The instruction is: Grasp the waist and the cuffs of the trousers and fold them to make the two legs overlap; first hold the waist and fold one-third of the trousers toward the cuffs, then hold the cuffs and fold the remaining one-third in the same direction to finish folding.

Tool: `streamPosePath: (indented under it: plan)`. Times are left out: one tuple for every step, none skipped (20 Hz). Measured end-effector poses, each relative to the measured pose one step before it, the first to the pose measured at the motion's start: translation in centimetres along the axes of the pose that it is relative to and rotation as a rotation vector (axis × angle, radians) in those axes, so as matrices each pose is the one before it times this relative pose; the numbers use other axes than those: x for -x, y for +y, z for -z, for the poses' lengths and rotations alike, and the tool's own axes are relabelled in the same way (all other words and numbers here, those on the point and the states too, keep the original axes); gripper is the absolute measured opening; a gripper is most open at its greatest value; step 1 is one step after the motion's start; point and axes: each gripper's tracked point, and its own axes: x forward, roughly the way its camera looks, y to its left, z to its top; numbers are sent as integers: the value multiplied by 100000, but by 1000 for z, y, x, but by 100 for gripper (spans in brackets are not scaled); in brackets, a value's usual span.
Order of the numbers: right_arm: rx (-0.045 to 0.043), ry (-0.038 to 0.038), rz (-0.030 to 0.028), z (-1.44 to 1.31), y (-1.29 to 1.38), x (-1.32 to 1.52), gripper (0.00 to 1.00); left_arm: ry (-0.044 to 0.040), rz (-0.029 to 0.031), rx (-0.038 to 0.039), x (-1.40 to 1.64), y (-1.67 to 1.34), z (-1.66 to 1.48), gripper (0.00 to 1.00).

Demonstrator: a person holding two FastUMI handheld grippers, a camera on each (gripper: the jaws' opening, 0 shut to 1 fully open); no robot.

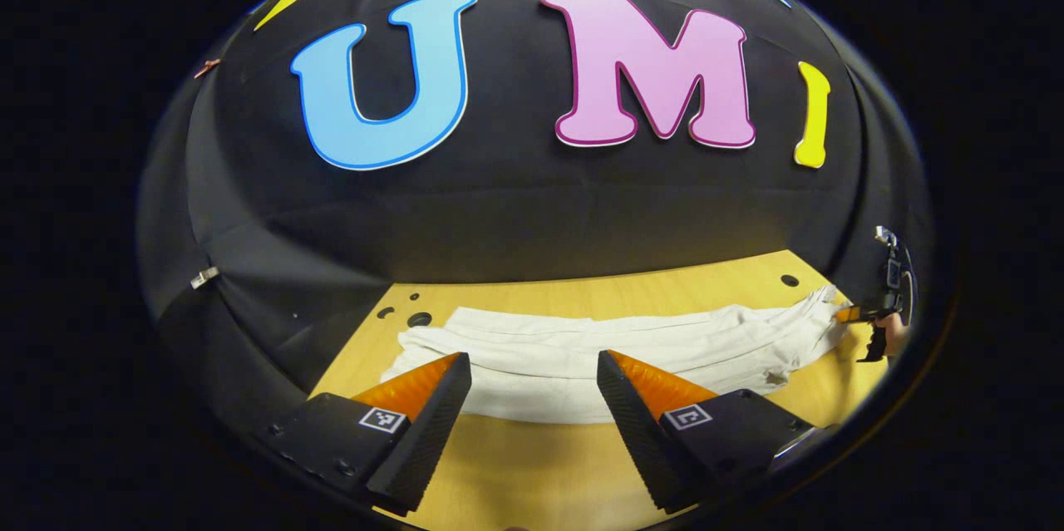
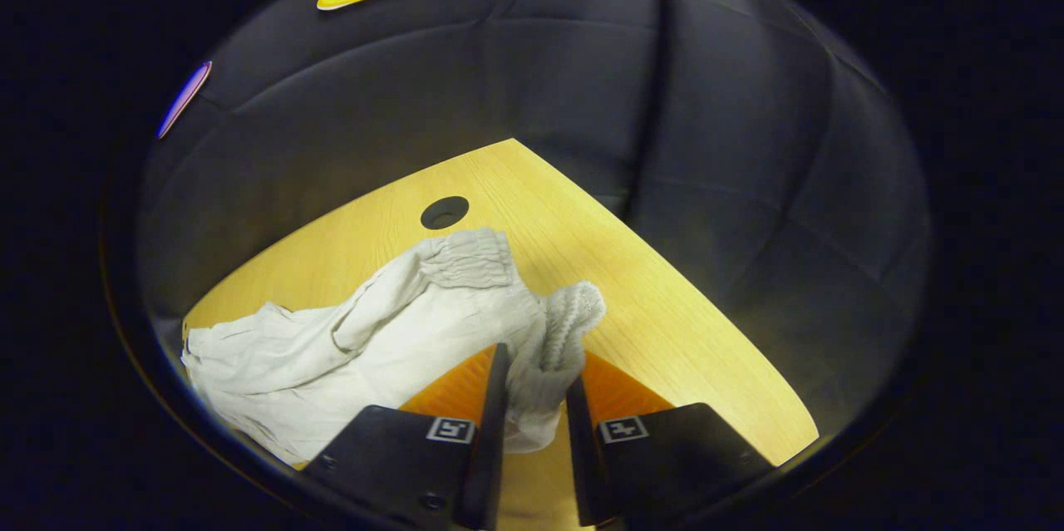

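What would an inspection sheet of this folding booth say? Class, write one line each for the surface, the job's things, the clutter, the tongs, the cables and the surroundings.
Surface: wooden table, with round holes near its far edge.
Job's things: pale trousers lying stretched across the table, wrinkled; the elastic gathered end is bunched up at the right side.
Clutter: nothing seen.
Tongs: left tongs open, held just short of the near edge of the trousers; right tongs shut on the gathered end.
Cables: nothing seen.
Surroundings: black cloth wall behind the table, with a small clip pinned on it at the left.
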Motion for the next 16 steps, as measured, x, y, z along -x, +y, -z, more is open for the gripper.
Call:
streamPosePath:
  plan:
    - [-507, 804, 27, 163, 230, -126, 31, 1699, 569, 2713, 217, -298, 811, 97]
    - [-684, 782, -921, 187, 83, -78, 31, 1842, -597, 2414, 225, 62, 672, 97]
    - [-482, 509, 338, -107, 104, 197, 26, 1457, -677, 2021, 163, 160, 638, 97]
    - [742, -307, -49, -32, 57, 101, 21, 878, -533, 1677, 136, 251, 374, 97]
    - [2332, 173, -326, 64, 56, -64, 17, 326, -346, 1376, 213, 384, 324, 97]
    - [1469, -522, -165, -313, 46, 423, 16, 511, -794, 258, 167, 547, 299, 97]
    - [293, -1156, 236, -533, 74, 386, 16, 916, -1287, -63, 164, 748, 290, 97]
    - [448, -2048, 57, -1091, 50, 914, 16, 1103, -1364, 441, 147, 1015, 237, 97]
    - [2087, -4043, 374, -1748, 350, 1467, 16, -88, -470, 563, 39, 1177, -123, 97]
    - [2483, -3067, -410, -1267, 659, 1064, 16, -172, -313, -201, 27, 640, -122, 97]
    - [1941, -3291, -225, -1126, 641, 1146, 16, -172, -488, -225, -124, 652, -80, 97]
    - [318, -4010, -1565, -1487, 1051, 1089, 16, 52, -187, 103, -103, 658, -65, 97]
    - [-218, -3724, -2053, -1424, 1166, 1139, 16, -64, -351, 449, -156, 719, 64, 97]
    - [249, -2081, -1042, -962, 1068, 638, 16, -16, 11, 630, -219, 600, -11, 97]
    - [489, -952, -1198, -319, 1135, 631, 16, 284, -183, 1125, -285, 629, 183, 97]
    - [353, -1356, -1659, -704, 1215, 894, 16, 333, 371, 1734, -178, 562, 166, 97]
